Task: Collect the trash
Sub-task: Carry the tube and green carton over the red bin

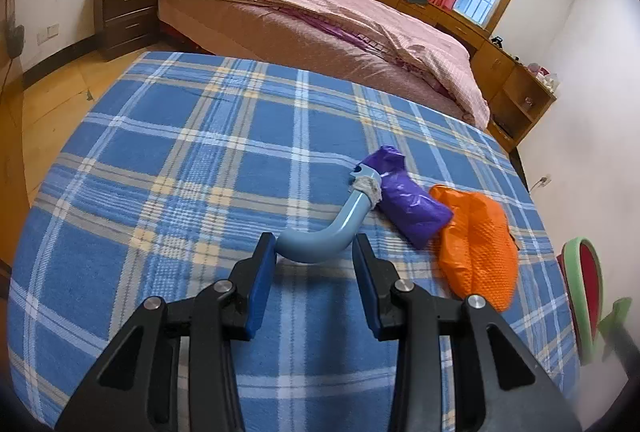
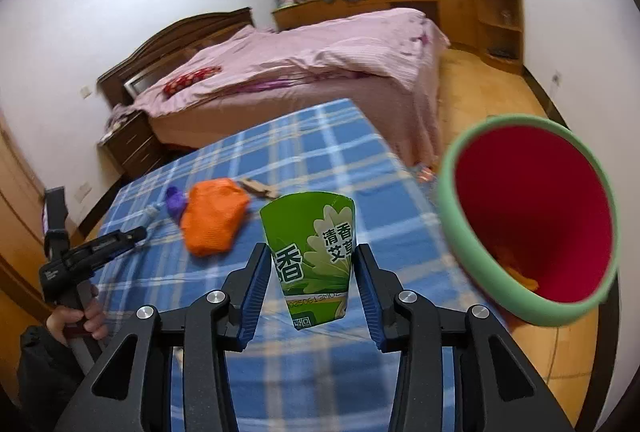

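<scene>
My left gripper [image 1: 314, 252] is open over the blue plaid cloth [image 1: 192, 160], its jaws around the near end of a curved light-blue handle [image 1: 324, 236] with grey lint at its far tip. A purple plastic bag [image 1: 408, 200] and an orange bag [image 1: 476, 240] lie just right of it. My right gripper [image 2: 312, 264] is shut on a green paper box [image 2: 312, 252] with Chinese print and holds it above the cloth. A bin with a green rim [image 2: 452, 216] and red inside hangs tilted to its right. The orange bag [image 2: 216, 216] and purple bag [image 2: 176, 202] show farther left.
A bed with pink covers [image 1: 340, 20] stands behind the plaid surface. A dark nightstand [image 1: 124, 12] is at the back left. Wooden cabinets [image 1: 512, 84] line the right wall. A brown scrap [image 2: 258, 187] lies on the cloth beyond the orange bag. Wooden floor [image 2: 480, 100] surrounds.
</scene>
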Available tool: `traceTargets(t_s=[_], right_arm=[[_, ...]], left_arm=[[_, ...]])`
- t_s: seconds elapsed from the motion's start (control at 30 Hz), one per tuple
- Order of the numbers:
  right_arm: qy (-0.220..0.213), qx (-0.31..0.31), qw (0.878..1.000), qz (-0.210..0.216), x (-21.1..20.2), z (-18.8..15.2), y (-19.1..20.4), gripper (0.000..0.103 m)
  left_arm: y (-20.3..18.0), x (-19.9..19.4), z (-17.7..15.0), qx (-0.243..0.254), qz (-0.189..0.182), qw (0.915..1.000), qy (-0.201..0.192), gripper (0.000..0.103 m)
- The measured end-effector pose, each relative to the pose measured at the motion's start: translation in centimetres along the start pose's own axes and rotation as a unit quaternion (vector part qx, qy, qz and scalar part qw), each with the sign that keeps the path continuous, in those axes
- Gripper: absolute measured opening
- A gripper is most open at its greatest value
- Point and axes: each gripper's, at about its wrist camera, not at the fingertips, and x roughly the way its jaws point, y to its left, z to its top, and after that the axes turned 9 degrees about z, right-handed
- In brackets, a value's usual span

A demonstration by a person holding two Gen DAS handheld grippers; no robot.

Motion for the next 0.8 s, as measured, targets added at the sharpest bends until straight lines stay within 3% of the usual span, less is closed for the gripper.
traceTargets(t_s=[0.33, 0.57, 0.8], right_arm=[[-0.051, 0.060, 0.997, -0.013, -5.2, -0.8, -5.5, 0.044], [-0.086, 0.086, 0.992, -0.017, -8.3, -1.0, -7.6, 0.044], [-0.103, 0.109, 0.988, -0.027, -9.8, -1.3, -9.9, 0.044]], left_arm=[[-1.7, -4.0, -0.9, 0.009, -0.009, 0.9997, -0.019, 0.039], [-4.6, -8.9, -1.5, 0.032, -0.049, 0.9974, -0.043, 0.039], [-8.8, -11.2, -1.8, 0.063, -0.100, 0.9922, -0.042, 0.039]])
